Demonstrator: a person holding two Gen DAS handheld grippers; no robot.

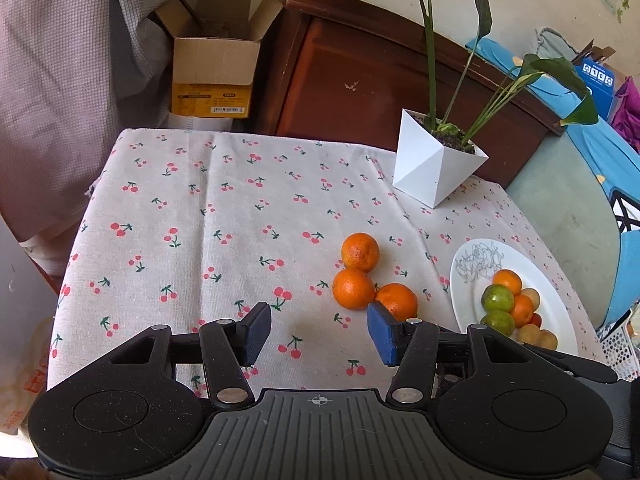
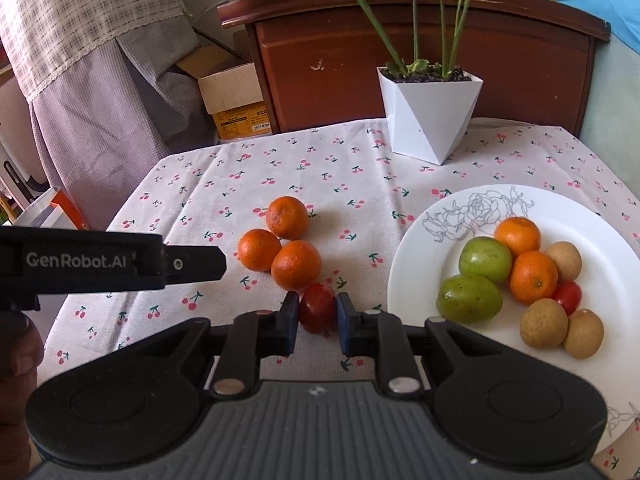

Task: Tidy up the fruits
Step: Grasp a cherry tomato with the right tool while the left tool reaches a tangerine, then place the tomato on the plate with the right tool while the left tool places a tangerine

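Cherry tomato (image 2: 317, 308) clamped between right gripper (image 2: 317, 318) pads; plate (image 2: 420, 248) lies near, two o'clock. Left gripper (image 1: 316, 334) jaws apart, empty, farther from plate.

A lived-in home room is showing here: a cherry-print tablecloth (image 1: 224, 216) is covering a small table, a dark wooden headboard (image 2: 420, 60) and blue bedding (image 1: 592, 128) are sitting behind it, a potted plant (image 2: 430, 116) is standing on the cloth, and 1 opened cardboard box (image 1: 212, 72) is resting beside draped checked fabric (image 2: 80, 40).
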